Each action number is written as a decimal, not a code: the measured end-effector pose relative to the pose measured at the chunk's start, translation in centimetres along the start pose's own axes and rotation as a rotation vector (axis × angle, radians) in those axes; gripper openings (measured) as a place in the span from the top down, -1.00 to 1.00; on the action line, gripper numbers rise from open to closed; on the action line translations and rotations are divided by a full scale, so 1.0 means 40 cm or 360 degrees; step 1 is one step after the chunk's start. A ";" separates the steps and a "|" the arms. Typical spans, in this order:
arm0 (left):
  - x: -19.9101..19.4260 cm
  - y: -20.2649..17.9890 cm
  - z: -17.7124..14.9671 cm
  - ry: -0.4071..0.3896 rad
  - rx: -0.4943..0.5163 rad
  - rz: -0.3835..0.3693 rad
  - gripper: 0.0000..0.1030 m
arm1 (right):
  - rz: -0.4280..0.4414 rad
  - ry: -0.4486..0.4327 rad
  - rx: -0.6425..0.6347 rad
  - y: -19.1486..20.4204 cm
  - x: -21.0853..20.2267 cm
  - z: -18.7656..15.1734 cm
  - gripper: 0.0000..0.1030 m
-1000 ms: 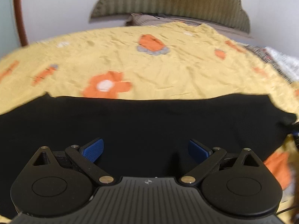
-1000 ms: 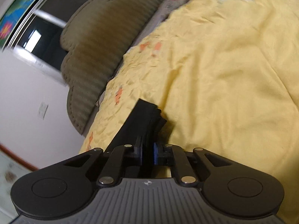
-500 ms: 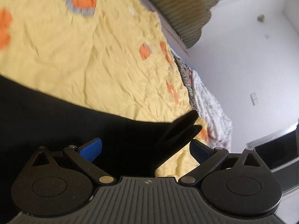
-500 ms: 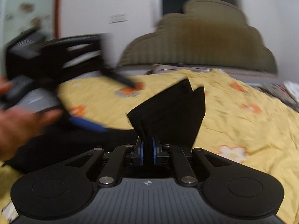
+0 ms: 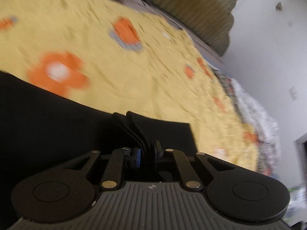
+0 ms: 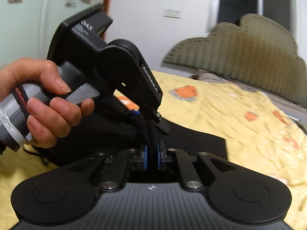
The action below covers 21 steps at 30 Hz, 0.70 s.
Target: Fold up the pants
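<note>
The black pants (image 5: 57, 126) lie across a yellow bedspread (image 5: 153, 76). My left gripper (image 5: 147, 153) is shut on a bunched edge of the pants, several layers pinched between its blue pads. My right gripper (image 6: 151, 157) is shut on the same bunched edge of the pants (image 6: 191, 140). In the right wrist view the left gripper (image 6: 147, 117) shows from the side, held by a hand (image 6: 48, 99), pinching the fabric just above and beyond my right fingertips.
The bedspread (image 6: 239, 115) has orange flower prints. A padded olive headboard (image 6: 239, 57) stands at the far end. A patterned cloth (image 5: 255, 118) lies at the bed's right edge. White walls surround the bed.
My left gripper was open over the flat pants; it has now closed on the raised edge beside the right gripper. The right gripper swung round with the edge and stays shut.
</note>
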State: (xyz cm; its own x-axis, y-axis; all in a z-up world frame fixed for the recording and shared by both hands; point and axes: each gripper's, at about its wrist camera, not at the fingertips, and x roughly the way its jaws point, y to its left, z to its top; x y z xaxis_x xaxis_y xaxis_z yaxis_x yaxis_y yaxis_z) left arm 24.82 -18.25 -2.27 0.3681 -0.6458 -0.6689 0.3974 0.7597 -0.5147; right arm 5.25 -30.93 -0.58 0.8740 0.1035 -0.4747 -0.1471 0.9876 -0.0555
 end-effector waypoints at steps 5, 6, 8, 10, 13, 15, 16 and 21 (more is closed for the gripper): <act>-0.081 0.060 0.013 -0.0147 0.0099 0.0283 0.67 | 0.0179 -0.0016 -0.0083 0.094 0.051 0.039 0.82; -0.096 0.075 0.015 -0.0180 0.0128 0.0368 0.67 | 0.0220 -0.0018 -0.0093 0.107 0.068 0.045 0.82; -0.109 0.100 0.019 -0.0213 0.0156 0.0503 0.65 | 0.0292 -0.0005 -0.0118 0.140 0.098 0.057 0.82; -0.126 0.132 0.024 -0.0207 0.0142 0.0623 0.39 | 0.0320 0.0051 -0.0150 0.175 0.136 0.056 0.82; -0.174 0.173 0.031 -0.0271 0.0084 0.0786 -0.19 | 0.0343 0.0248 -0.0277 0.224 0.176 0.046 0.68; -0.212 0.189 0.036 -0.0365 0.0082 0.0800 -0.28 | 0.0409 0.0189 -0.0307 0.209 0.127 0.048 0.67; -0.218 0.190 0.042 -0.0372 0.0098 0.0789 -0.30 | 0.0480 0.0159 -0.0241 0.182 0.100 0.055 0.67; -0.129 0.153 0.049 -0.0169 0.0202 0.0625 -0.48 | 0.0264 0.0113 0.0115 0.039 0.087 0.077 0.67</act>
State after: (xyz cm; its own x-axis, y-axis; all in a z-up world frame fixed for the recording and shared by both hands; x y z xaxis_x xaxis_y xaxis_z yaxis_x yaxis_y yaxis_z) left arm 26.99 -10.41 -0.91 0.5940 -0.3189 -0.7386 0.3078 0.9383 -0.1575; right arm 9.51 -28.66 0.39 0.8053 0.2595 -0.5330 -0.2507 0.9638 0.0905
